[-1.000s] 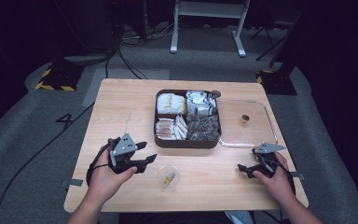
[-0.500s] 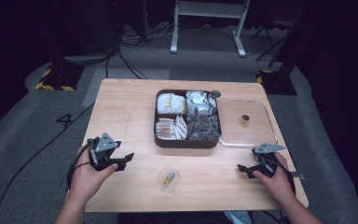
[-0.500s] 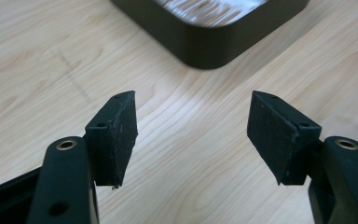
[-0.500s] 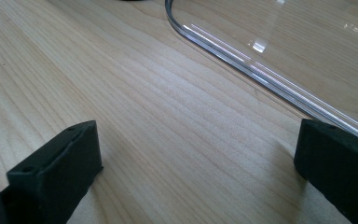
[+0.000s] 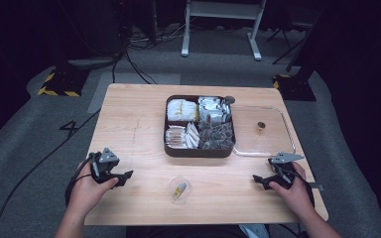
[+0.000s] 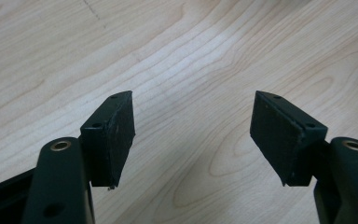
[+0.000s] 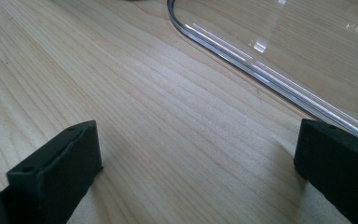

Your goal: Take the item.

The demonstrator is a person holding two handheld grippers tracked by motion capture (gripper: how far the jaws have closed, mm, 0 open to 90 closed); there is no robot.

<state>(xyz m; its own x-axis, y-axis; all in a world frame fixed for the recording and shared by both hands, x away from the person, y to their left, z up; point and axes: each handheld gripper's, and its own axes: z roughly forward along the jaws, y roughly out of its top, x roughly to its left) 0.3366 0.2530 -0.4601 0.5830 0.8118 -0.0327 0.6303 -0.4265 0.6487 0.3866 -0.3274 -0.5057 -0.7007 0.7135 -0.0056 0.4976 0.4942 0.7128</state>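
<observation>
While nothing is gripped by either tool, a small clear cup (image 5: 180,189) with a yellowish item inside is seen on the wooden table (image 5: 134,119), near its front edge and between the two hands. Well to the cup's left, the left gripper (image 5: 121,177) is held low over the table near the left front corner; in the left gripper view its jaws are spread wide with only bare wood grain between them (image 6: 193,135). Well to the cup's right, the right gripper (image 5: 259,180) is rested by the right front corner, its jaws likewise wide apart and empty (image 7: 196,172), with the rim of a clear lid (image 7: 242,56) lying just beyond them. Behind the cup, a dark compartmented tray (image 5: 198,151) of packets is placed at mid-table, and the clear lid (image 5: 287,131) is laid just beside the tray's right side, a small brown object (image 5: 261,127) being seen through it
</observation>
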